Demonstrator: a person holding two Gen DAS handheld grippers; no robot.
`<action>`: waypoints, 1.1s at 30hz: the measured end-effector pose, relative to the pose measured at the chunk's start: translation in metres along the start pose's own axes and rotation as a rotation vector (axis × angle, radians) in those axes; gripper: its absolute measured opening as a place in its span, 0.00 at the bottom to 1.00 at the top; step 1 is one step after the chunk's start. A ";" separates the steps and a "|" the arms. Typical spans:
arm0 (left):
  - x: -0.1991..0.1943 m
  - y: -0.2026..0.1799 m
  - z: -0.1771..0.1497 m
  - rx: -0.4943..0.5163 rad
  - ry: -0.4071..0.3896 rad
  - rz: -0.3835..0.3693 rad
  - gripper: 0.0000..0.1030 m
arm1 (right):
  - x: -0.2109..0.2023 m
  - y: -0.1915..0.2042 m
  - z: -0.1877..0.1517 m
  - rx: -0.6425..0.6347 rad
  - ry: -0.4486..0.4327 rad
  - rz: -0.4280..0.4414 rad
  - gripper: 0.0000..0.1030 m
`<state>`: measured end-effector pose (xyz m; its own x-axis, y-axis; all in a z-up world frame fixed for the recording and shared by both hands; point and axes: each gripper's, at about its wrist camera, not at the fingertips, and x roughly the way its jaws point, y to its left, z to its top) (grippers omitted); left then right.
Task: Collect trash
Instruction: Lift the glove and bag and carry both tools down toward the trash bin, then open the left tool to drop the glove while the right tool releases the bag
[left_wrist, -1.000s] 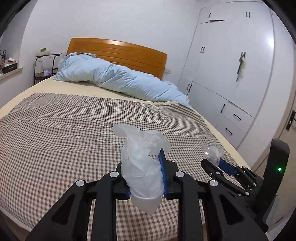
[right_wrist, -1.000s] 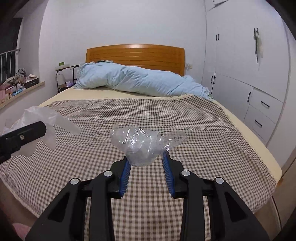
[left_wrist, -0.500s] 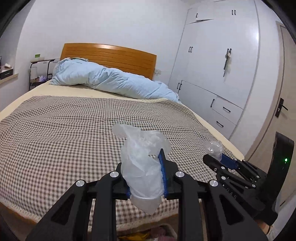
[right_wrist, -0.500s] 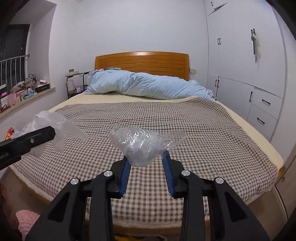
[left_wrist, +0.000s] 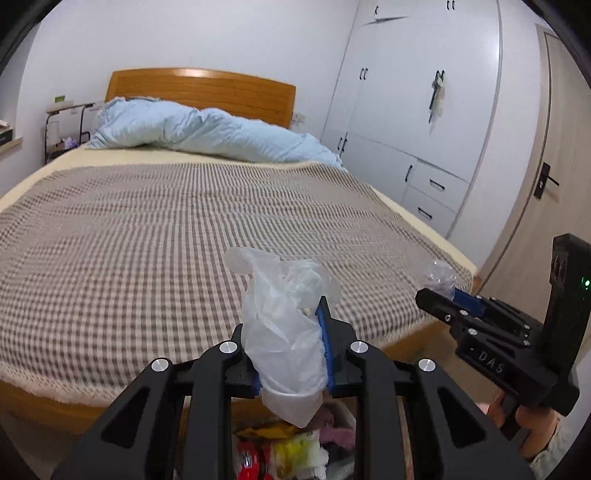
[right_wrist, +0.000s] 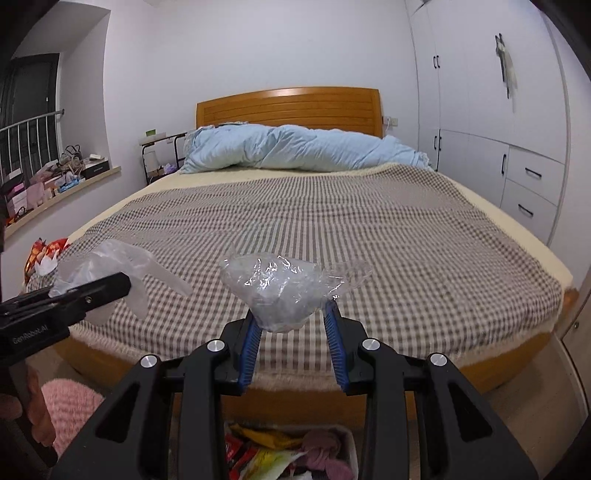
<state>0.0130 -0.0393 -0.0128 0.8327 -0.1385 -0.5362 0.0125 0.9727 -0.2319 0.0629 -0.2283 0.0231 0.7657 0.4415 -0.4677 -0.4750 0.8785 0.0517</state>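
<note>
**Both bits of trash nearly over the bin**

Backed off from the bed (right_wrist: 332, 229) now, both hands lower, and a bin (right_wrist: 347, 437) of wrappers has popped up at 6 o'clock. Left hand-held gripper (left_wrist: 290, 354) is clamped on a crumpled plastic bag (left_wrist: 284, 332); right hand-held gripper (right_wrist: 293, 332) pinches a clear wrapper (right_wrist: 277, 291). Looks like the carry step; next is probably lining up over the bin and letting go. Checked blanket, blue duvet (right_wrist: 295, 151), white wardrobe (left_wrist: 424, 110) at 2 o'clock.
</note>
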 end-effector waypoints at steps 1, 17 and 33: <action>0.000 0.000 -0.006 0.001 0.010 -0.002 0.20 | -0.001 0.001 -0.004 0.003 0.005 0.003 0.32; 0.030 -0.013 -0.097 0.051 0.167 -0.071 0.20 | -0.005 0.002 -0.074 0.019 0.105 -0.014 0.32; 0.071 -0.011 -0.154 0.062 0.321 -0.106 0.20 | 0.024 -0.011 -0.145 0.082 0.254 -0.041 0.33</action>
<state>-0.0134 -0.0880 -0.1730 0.6082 -0.2813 -0.7423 0.1315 0.9579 -0.2553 0.0237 -0.2535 -0.1168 0.6455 0.3546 -0.6764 -0.4014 0.9110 0.0946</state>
